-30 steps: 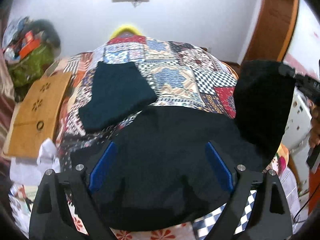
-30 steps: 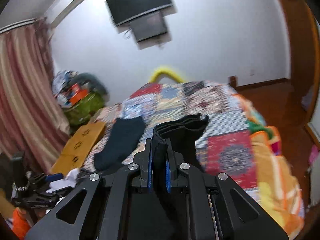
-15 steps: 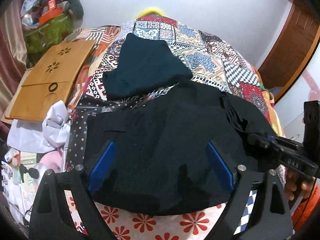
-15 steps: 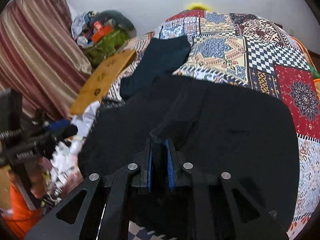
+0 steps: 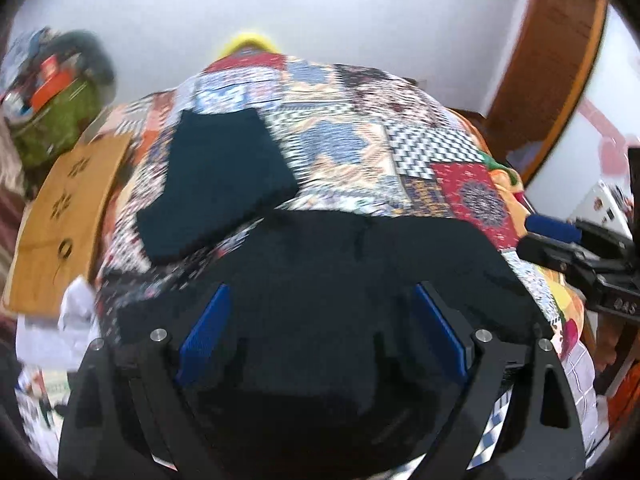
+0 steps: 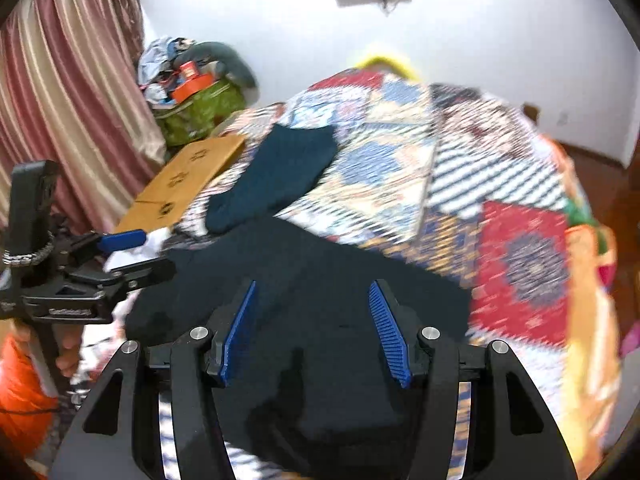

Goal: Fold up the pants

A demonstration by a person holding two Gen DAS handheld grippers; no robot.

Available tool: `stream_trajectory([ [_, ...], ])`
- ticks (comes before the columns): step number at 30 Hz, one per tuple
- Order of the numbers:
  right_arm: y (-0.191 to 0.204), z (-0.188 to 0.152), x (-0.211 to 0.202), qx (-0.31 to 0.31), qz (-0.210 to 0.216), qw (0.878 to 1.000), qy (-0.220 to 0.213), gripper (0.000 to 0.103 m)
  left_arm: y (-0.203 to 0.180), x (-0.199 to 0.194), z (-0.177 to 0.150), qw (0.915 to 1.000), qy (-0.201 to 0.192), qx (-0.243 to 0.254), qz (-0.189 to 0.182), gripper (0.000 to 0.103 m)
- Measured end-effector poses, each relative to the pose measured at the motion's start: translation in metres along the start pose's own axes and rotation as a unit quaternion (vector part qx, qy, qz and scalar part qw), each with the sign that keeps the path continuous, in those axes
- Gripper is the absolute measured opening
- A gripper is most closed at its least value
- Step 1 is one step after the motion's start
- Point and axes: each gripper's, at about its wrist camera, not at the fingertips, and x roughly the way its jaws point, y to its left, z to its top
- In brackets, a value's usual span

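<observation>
Black pants (image 5: 360, 280) lie folded in a flat pile on the near end of the patchwork bed; they also show in the right wrist view (image 6: 320, 300). My left gripper (image 5: 322, 292) is open and empty, its blue pads spread wide above the pants. My right gripper (image 6: 314, 288) is open and empty above the same pile. The right gripper shows at the right edge of the left wrist view (image 5: 576, 248). The left gripper shows at the left of the right wrist view (image 6: 120, 256).
A folded dark teal garment (image 5: 216, 184) lies farther up the patchwork bedspread (image 5: 400, 140), also in the right wrist view (image 6: 276, 176). A wooden board (image 5: 60, 216) and white cloth (image 5: 76, 308) lie left of the bed. A cluttered green bag (image 6: 200, 108) stands by the curtain.
My right gripper has opened and let go of the black pants, which now lie flat on the pile. Both grippers have lifted and tilted up slightly.
</observation>
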Motion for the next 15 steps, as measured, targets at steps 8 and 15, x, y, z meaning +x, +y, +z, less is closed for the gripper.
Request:
stream_trajectory([
  [8, -0.054, -0.017, 0.017, 0.016, -0.053, 0.998, 0.042, 0.053, -0.065, 0.058, 0.022, 0.9961, 0.045, 0.075, -0.006, 0.092],
  [15, -0.067, -0.056, 0.05, 0.009, -0.056, 0.992, 0.109, 0.053, -0.083, 0.103, -0.003, 0.9851, 0.104, 0.131, 0.04, 0.092],
])
